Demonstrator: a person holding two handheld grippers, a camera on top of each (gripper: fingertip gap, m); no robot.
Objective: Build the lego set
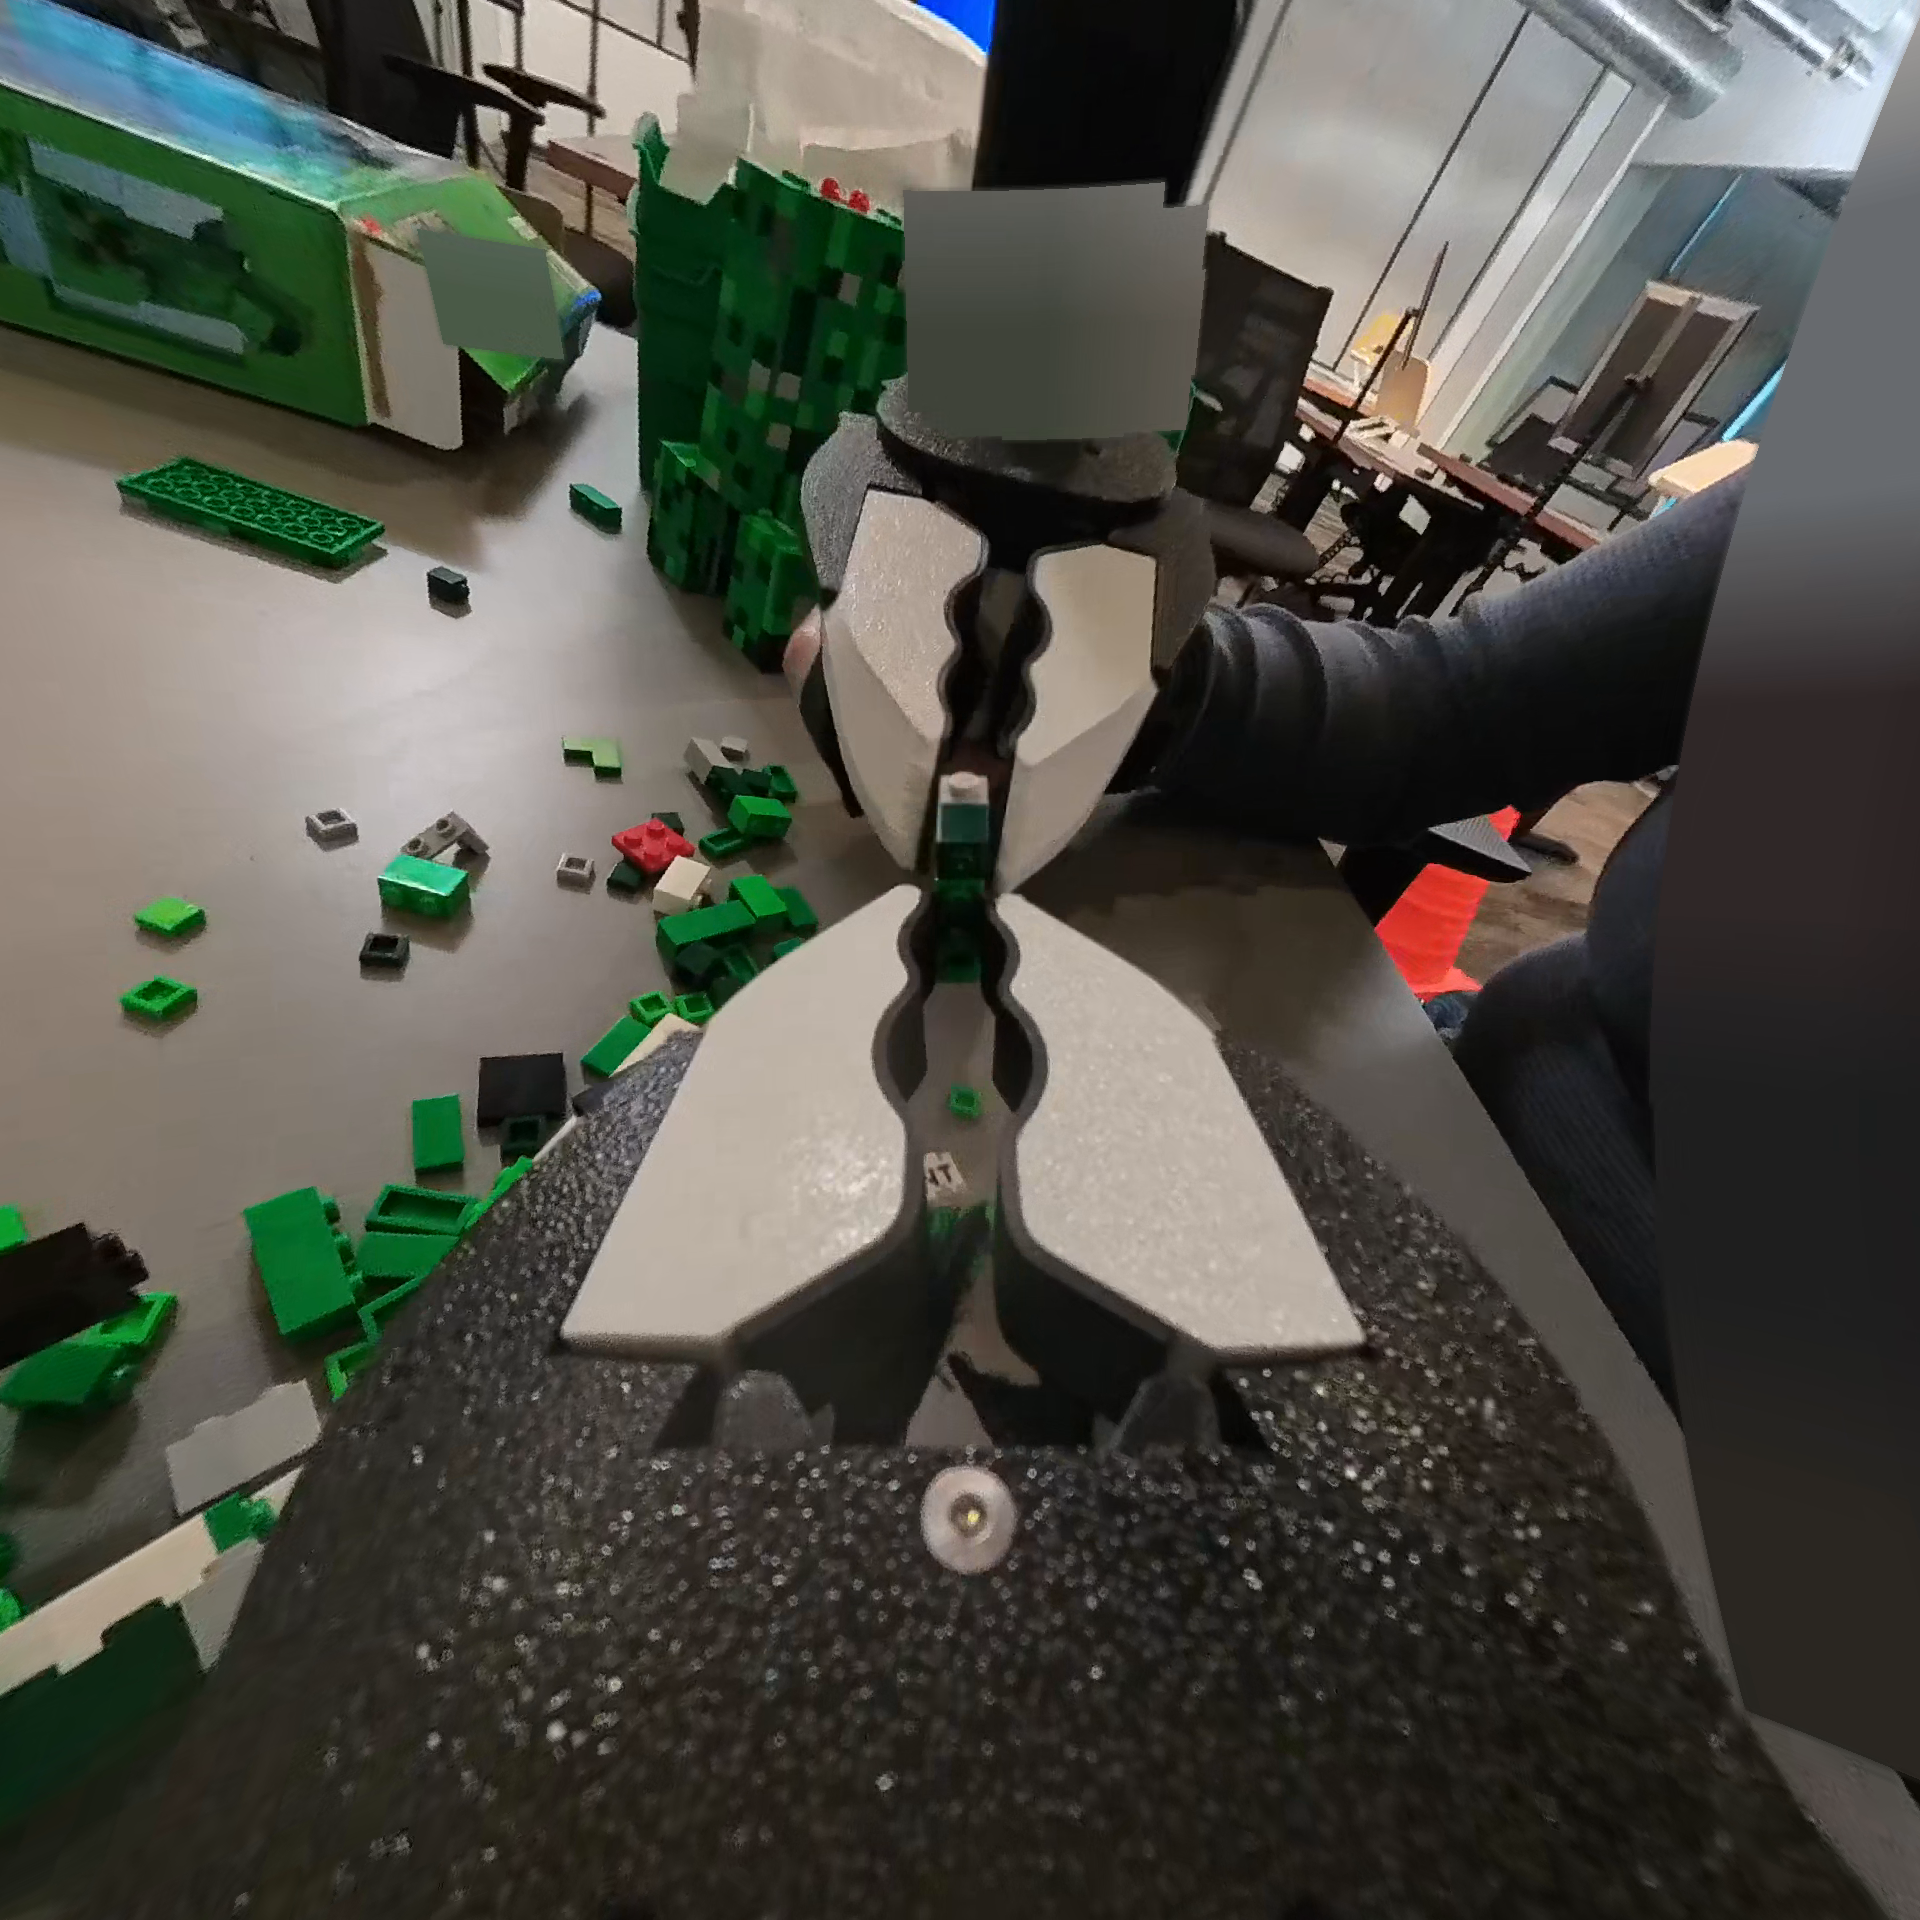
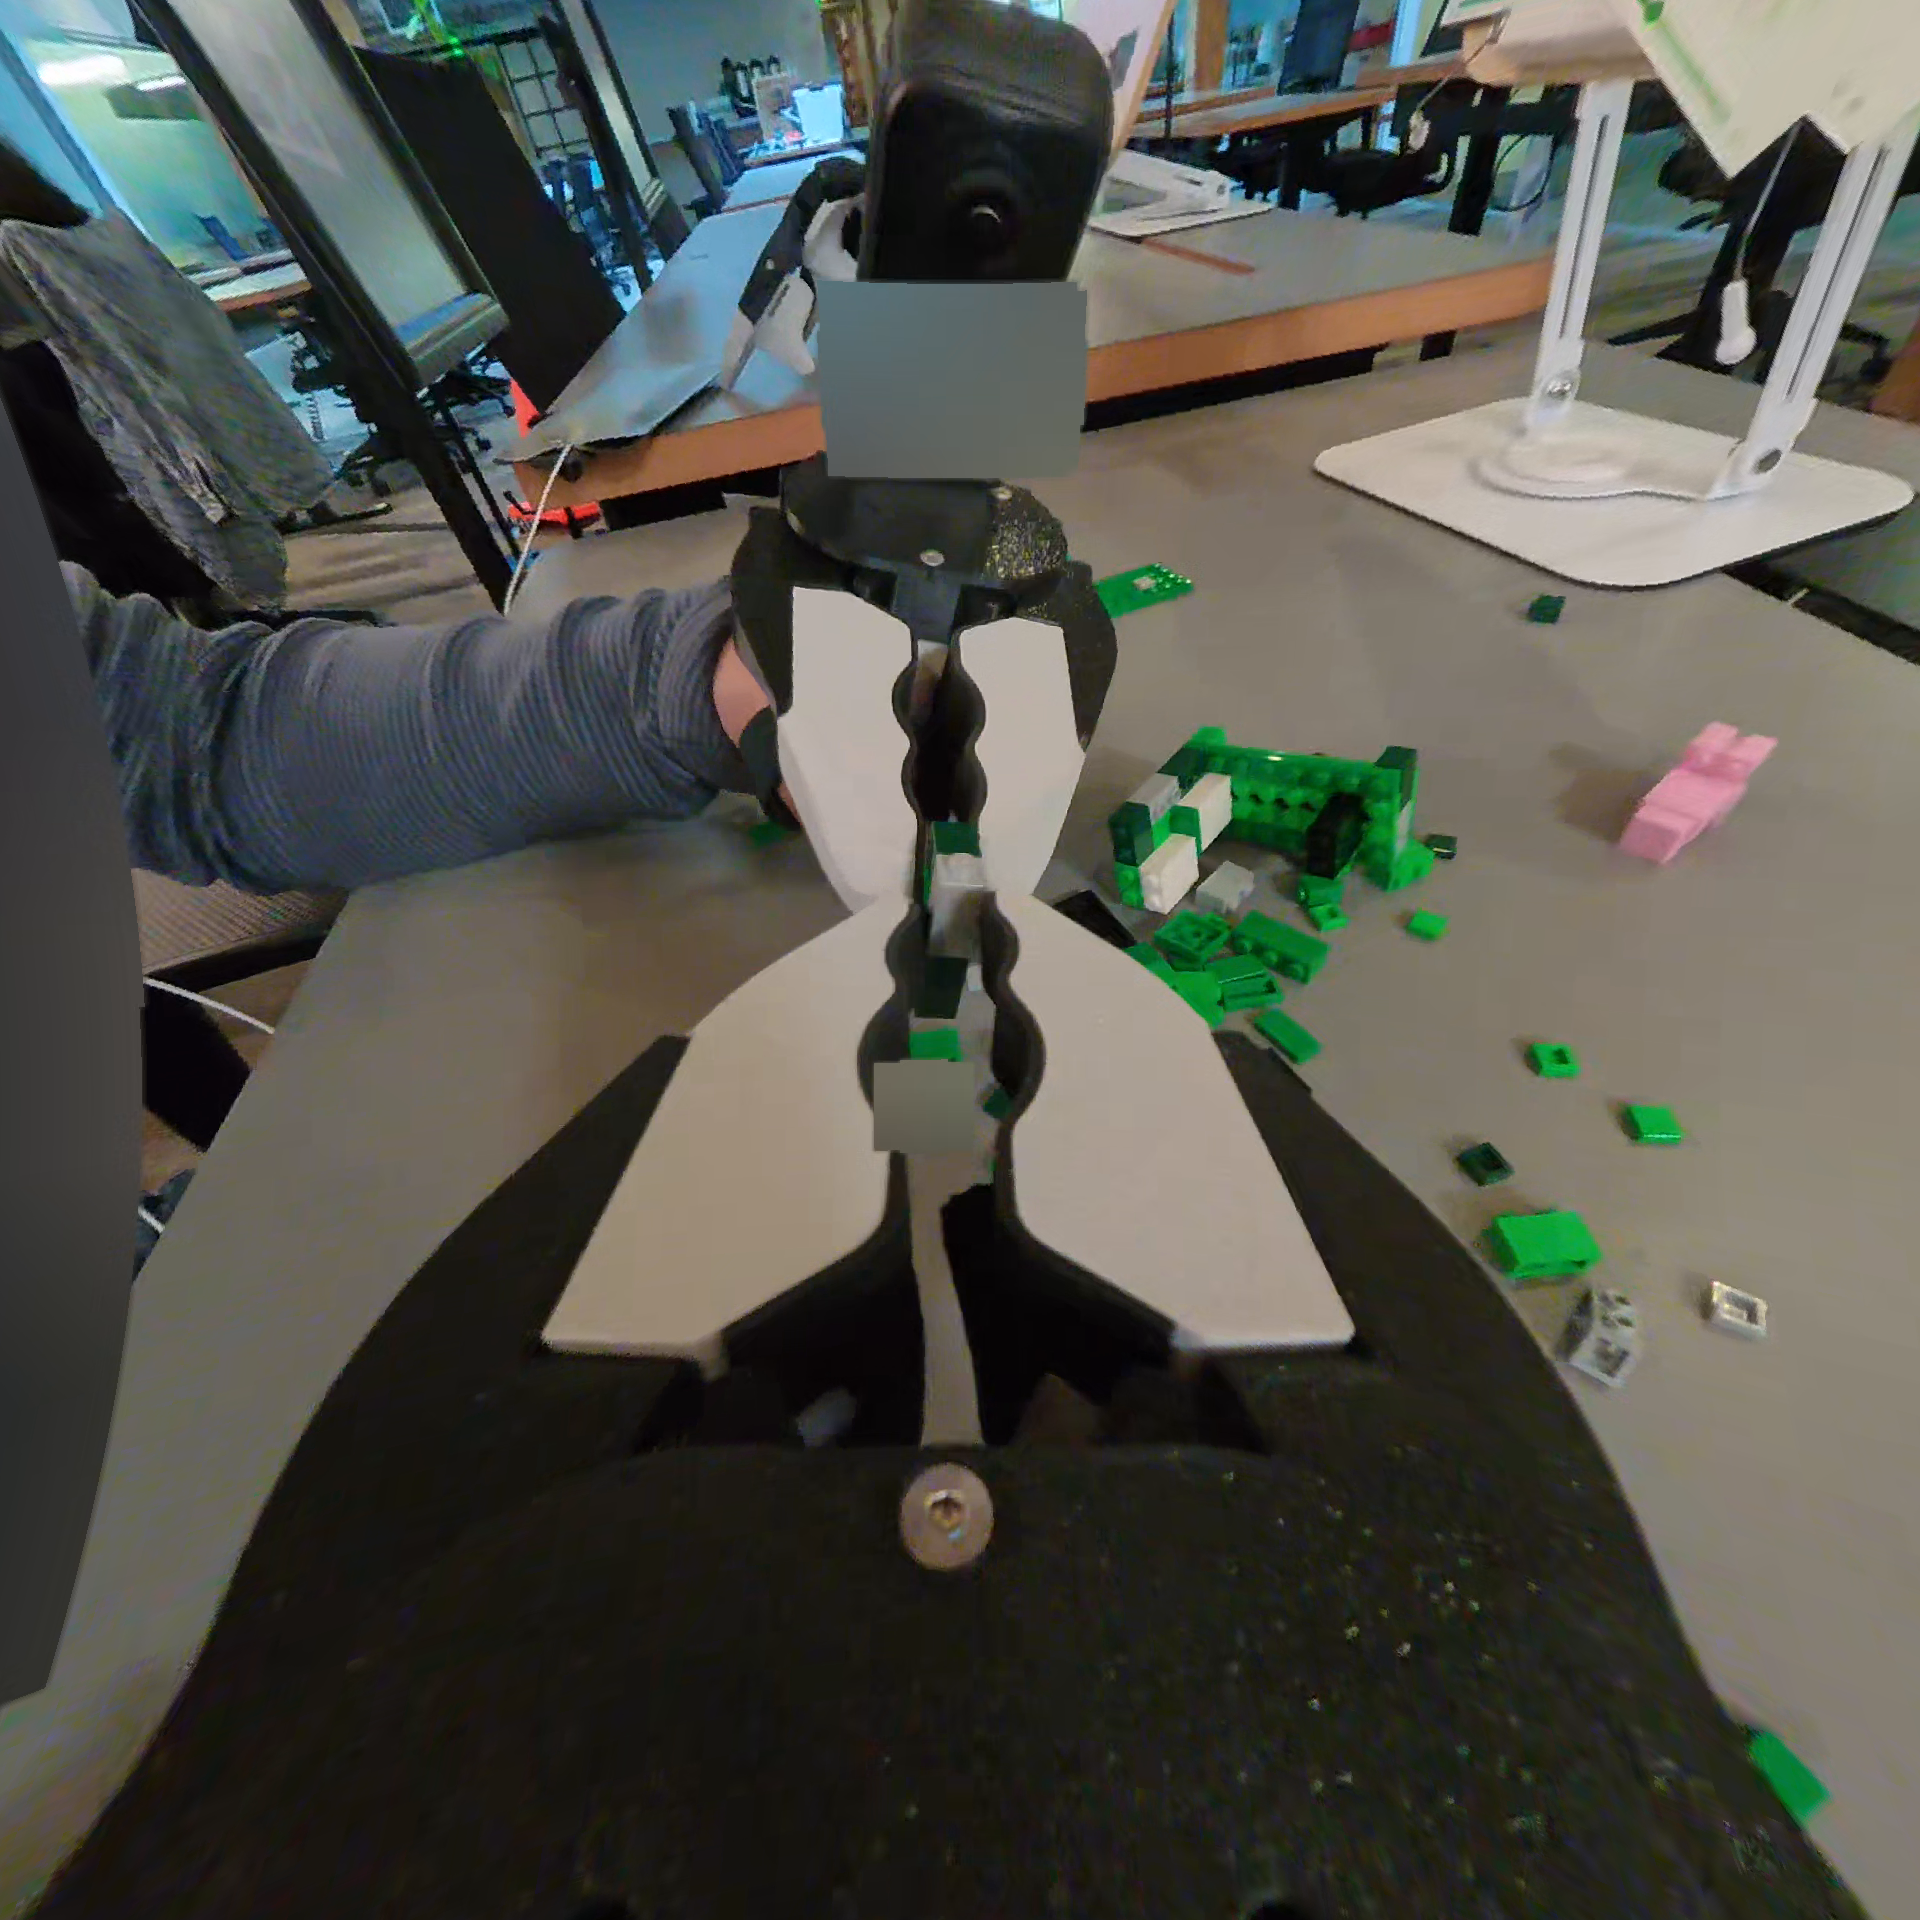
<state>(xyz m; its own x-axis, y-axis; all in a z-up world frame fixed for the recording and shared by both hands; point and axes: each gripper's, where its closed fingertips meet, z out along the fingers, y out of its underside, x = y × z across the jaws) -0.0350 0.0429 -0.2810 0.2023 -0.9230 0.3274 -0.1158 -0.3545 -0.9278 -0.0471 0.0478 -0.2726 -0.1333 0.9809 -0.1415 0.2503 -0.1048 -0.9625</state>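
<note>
Lego stack [image 1: 961, 883], a thin column of green bricks with a grey piece, hangs in mid-air between your two grippers, at the centre of both views. Your left gripper [image 1: 958, 925] is clamped on one end and your right gripper [image 2: 940, 935] on the other, tips meeting nose to nose. Squeeze off-line and the column may snap or slip, dropping bricks onto the table [image 1: 208, 675].

In the left view, one tall green model [image 1: 758, 416] stands at twelve o'clock, one green box [image 1: 208, 281] at ten, one long green plate [image 1: 249, 512] at nine. In the right view, one half-built green block [image 2: 1268, 821] and one pink figure [image 2: 1694, 795] lie at three o'clock. Loose bricks [image 1: 727, 883] are too many to count.
</note>
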